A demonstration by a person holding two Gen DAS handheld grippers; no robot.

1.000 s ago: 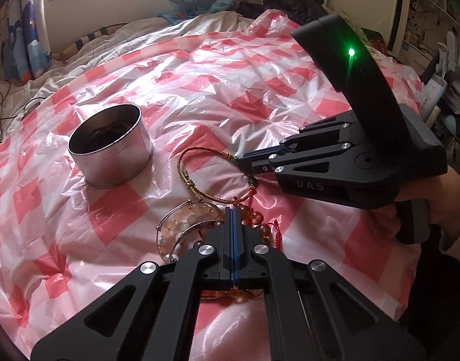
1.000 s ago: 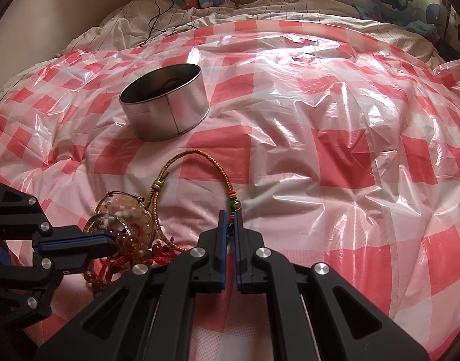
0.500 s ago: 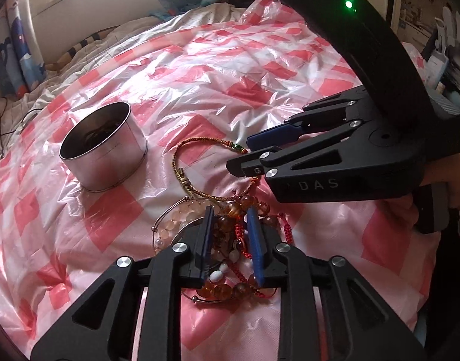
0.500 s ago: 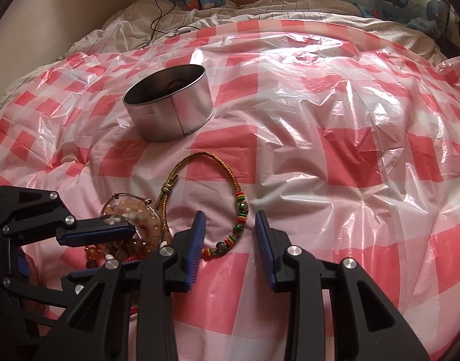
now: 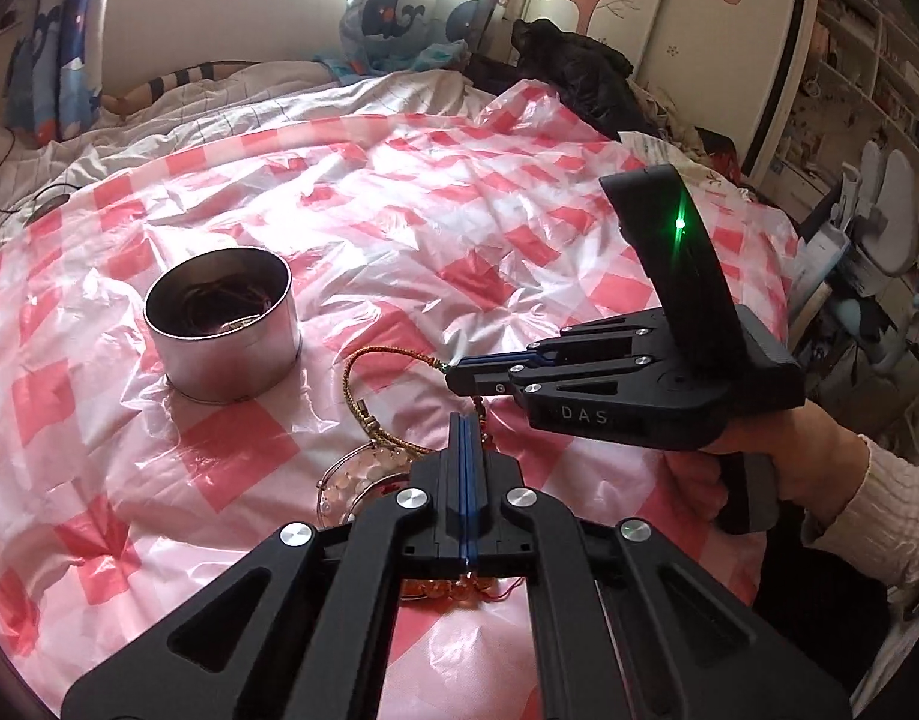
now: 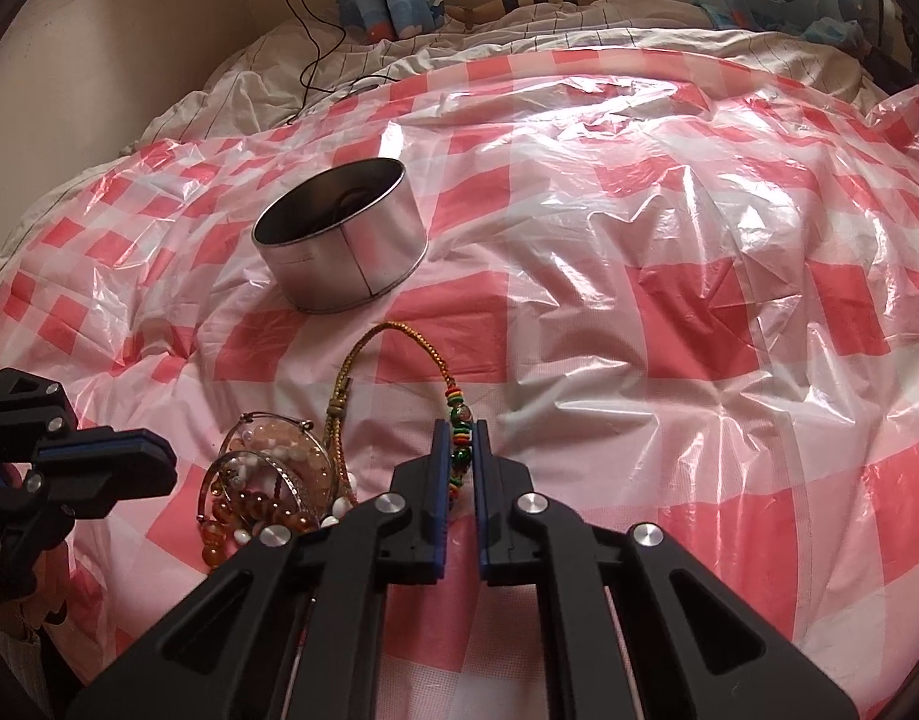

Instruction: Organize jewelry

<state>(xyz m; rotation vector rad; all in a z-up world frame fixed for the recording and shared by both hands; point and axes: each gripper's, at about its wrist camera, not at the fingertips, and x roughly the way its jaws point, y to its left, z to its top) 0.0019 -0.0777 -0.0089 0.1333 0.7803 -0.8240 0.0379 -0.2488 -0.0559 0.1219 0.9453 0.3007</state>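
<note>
Right gripper (image 6: 459, 450), apart half a second ago, now clamped on gold cord bracelet (image 6: 453, 420), near side of tin (image 6: 345, 258). Left gripper (image 5: 466, 438) pressed together, empty, above bead pile (image 6: 267, 486). Lift probably next.

only one text can be read. in the left wrist view the right gripper (image 5: 459, 373) has the pale letters "d a s" on the side of its black body, just under the finger links. the letters are spaced apart and stand in one line. above them, on the raised black part of the same tool, a small green light is on, but it is a lamp and not a sign with letters. in the right wrist view no word, number or brand can be read on anything; the metal tin (image 6: 345, 240) is plain.
</note>
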